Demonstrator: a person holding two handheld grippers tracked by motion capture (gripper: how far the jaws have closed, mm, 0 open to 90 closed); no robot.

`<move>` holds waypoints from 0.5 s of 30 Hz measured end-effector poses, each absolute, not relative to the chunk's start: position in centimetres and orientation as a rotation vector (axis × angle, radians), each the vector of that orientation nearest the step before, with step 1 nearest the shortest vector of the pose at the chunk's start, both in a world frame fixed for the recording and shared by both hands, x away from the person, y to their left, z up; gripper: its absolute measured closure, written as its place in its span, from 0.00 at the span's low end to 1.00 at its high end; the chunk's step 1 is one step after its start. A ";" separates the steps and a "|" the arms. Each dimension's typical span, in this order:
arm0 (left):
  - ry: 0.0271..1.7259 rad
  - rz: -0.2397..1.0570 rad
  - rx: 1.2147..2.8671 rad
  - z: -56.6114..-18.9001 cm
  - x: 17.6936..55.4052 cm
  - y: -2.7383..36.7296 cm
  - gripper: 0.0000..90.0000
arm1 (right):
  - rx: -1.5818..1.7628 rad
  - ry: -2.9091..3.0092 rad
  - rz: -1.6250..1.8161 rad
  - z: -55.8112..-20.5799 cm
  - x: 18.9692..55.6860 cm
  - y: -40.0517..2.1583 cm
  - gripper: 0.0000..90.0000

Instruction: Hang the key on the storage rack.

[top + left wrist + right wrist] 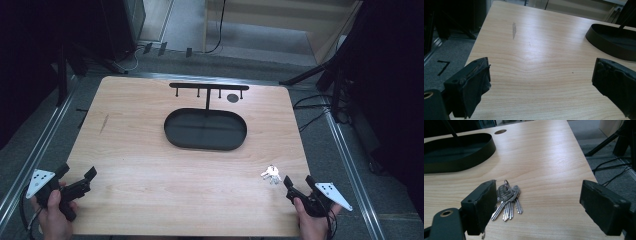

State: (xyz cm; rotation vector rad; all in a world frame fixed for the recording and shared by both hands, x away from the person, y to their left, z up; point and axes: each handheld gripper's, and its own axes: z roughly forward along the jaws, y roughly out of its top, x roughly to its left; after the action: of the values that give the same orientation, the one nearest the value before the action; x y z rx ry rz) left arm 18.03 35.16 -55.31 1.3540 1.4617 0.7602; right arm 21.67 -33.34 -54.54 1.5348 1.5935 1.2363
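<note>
Keys [270,174], one bunch on a ring, are seen lying flat near the desk's [140,150] front right corner, just ahead of the right gripper [296,180]. From left to right: the left gripper [77,175] is held with jaws apart and empty at the front left corner; one black oval tray [205,129] with one hook rack [209,87] is set mid-desk; the right gripper's jaws are spread, nothing clamped. A slip is judged possible, since flat, splayed keys may be pushed aside.
</note>
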 end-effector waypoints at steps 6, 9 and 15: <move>1.459 0.762 1.347 -55.3 18.0 35.2 0.02 | 1.550 1.597 1.181 -54.6 21.8 -33.0 0.17; 1.457 0.757 1.341 -55.3 18.0 35.2 0.02 | 1.562 1.607 1.156 -54.6 22.0 -33.0 0.17; 1.457 0.747 1.332 -55.3 18.0 35.4 0.02 | 1.630 1.683 1.030 -54.4 23.0 -32.8 0.17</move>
State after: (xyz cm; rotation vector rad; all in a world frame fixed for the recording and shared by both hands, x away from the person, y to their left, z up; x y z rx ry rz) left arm 17.97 35.36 -55.35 1.3323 1.4571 0.7469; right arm 23.00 -32.78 -54.39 1.6302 1.6832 1.0297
